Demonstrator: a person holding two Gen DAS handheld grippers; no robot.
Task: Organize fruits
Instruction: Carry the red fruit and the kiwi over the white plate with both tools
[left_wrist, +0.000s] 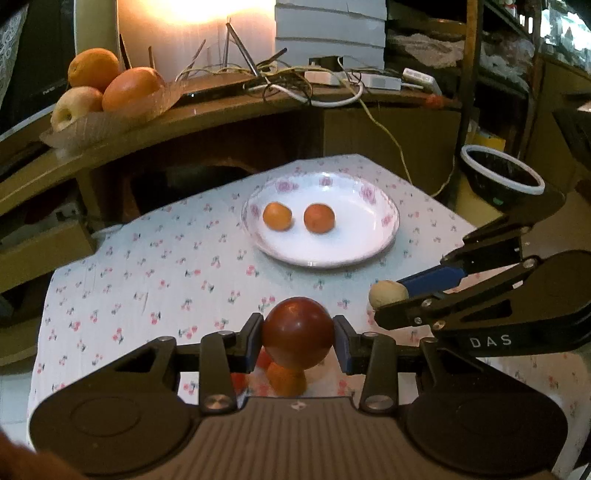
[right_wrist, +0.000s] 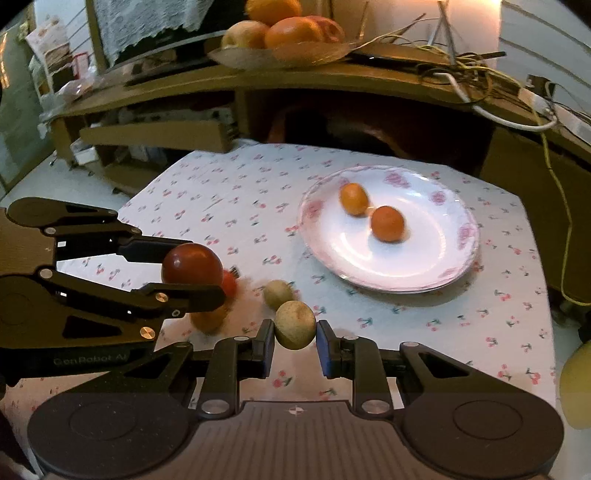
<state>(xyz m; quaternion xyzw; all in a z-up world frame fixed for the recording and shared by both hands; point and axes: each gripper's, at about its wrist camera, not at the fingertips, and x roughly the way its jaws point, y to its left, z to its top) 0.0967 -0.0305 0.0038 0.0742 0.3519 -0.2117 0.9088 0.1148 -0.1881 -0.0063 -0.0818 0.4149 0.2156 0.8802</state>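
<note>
My left gripper (left_wrist: 298, 341) is shut on a dark red round fruit (left_wrist: 298, 332), held just above the cherry-print tablecloth; the right wrist view shows it too (right_wrist: 192, 264). My right gripper (right_wrist: 295, 339) is shut on a tan round fruit (right_wrist: 294, 325), close to the right of the left gripper (right_wrist: 199, 269). Under the red fruit lie an orange fruit (left_wrist: 286, 380) and a small red one (right_wrist: 229, 284). A second tan fruit (right_wrist: 277, 293) rests on the cloth. Beyond stands a white floral plate (left_wrist: 354, 236) holding two orange fruits (left_wrist: 277, 216) (left_wrist: 319, 218).
A wooden shelf behind the table carries a glass fruit bowl (left_wrist: 92, 125) with oranges and an apple, plus tangled cables (left_wrist: 280, 79). A black bowl with a white rim (left_wrist: 502, 173) stands off the table's right side. A yellow-green object (right_wrist: 576, 384) shows at the right edge.
</note>
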